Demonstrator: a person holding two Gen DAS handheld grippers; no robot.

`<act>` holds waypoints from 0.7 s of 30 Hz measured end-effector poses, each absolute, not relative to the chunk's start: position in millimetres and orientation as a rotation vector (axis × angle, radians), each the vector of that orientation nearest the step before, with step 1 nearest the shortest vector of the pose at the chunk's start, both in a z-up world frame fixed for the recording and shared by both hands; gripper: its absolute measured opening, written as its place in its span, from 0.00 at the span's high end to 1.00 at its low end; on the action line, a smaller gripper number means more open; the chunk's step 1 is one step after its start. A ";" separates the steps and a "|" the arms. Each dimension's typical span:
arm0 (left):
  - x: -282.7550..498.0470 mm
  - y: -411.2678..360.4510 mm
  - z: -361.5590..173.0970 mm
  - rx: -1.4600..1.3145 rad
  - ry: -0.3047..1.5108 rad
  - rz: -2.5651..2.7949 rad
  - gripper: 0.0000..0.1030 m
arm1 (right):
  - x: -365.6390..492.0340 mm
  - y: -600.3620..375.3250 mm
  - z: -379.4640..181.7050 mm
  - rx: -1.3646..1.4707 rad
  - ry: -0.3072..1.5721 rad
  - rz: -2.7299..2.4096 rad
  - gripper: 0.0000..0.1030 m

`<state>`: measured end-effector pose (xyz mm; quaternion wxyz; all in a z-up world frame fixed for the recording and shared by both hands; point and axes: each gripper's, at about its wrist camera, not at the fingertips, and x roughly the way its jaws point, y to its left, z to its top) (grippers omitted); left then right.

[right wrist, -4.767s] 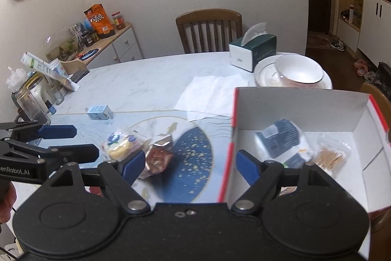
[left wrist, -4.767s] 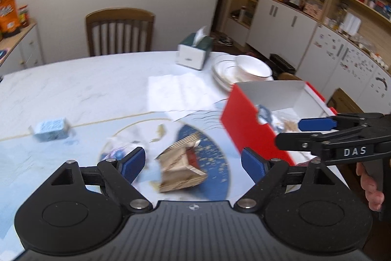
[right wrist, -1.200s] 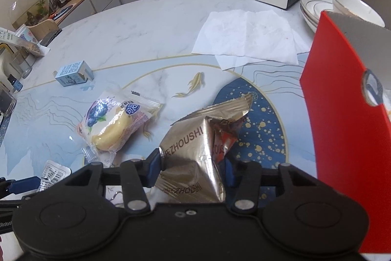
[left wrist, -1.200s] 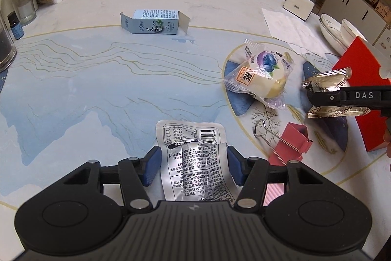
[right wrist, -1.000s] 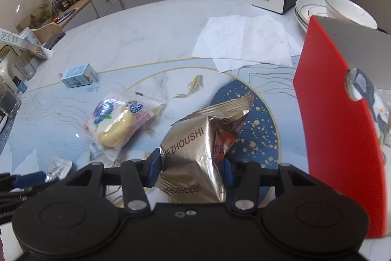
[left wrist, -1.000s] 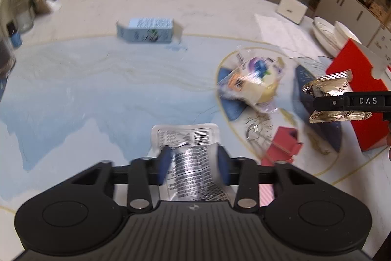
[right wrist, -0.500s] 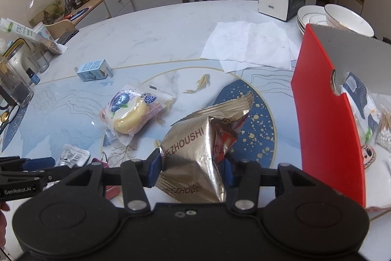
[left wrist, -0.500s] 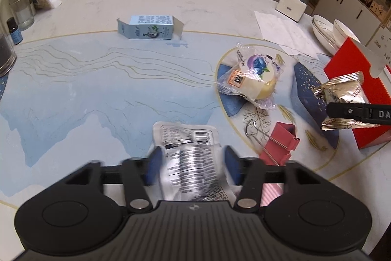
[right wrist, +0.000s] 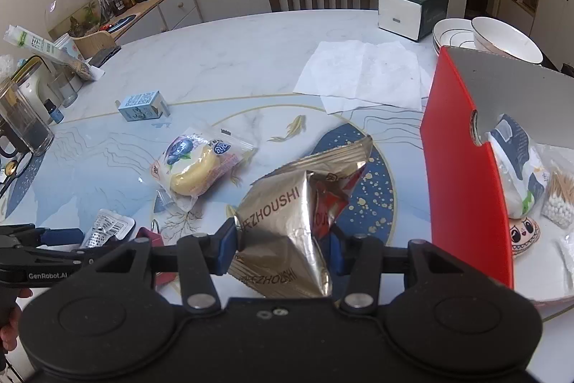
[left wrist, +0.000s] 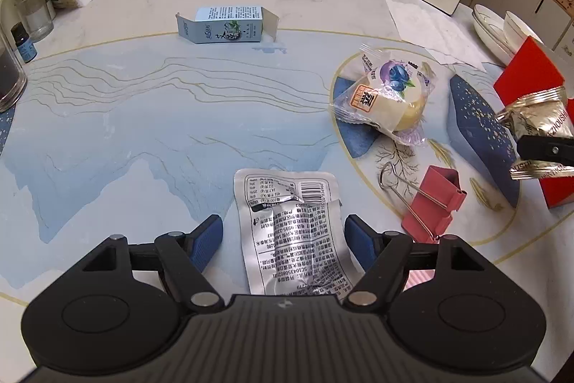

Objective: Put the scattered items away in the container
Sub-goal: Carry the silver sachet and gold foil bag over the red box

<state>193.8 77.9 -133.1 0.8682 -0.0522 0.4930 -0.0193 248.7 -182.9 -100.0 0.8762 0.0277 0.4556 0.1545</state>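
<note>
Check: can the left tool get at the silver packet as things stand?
Probably yes. The left tool has just been opening, and the silver packet lies flat between its fingers, untouched. Nothing lies on it; the red clip sits just beside.

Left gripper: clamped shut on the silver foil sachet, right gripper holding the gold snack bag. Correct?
Half right. In the left wrist view the left gripper has just been opening: the silver foil sachet lies flat on the table between the pads, which stand clear of it. The right gripper does hold the gold snack bag.
</note>
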 end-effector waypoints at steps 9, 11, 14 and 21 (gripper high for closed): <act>195.8 75.2 -131.8 -0.106 1.028 -0.035 0.43 | 245.9 -190.9 -85.3 0.055 0.928 0.343 0.53; 195.9 76.6 -131.5 -0.120 1.027 -0.029 0.44 | 245.4 -194.0 -80.4 0.059 0.920 0.349 0.53; 195.9 77.8 -131.2 -0.140 1.027 -0.022 0.44 | 245.1 -200.5 -71.8 0.065 0.907 0.355 0.53; 193.0 74.4 -118.7 -0.193 0.999 -0.017 0.45 | 246.9 -223.7 -51.1 0.064 0.873 0.354 0.53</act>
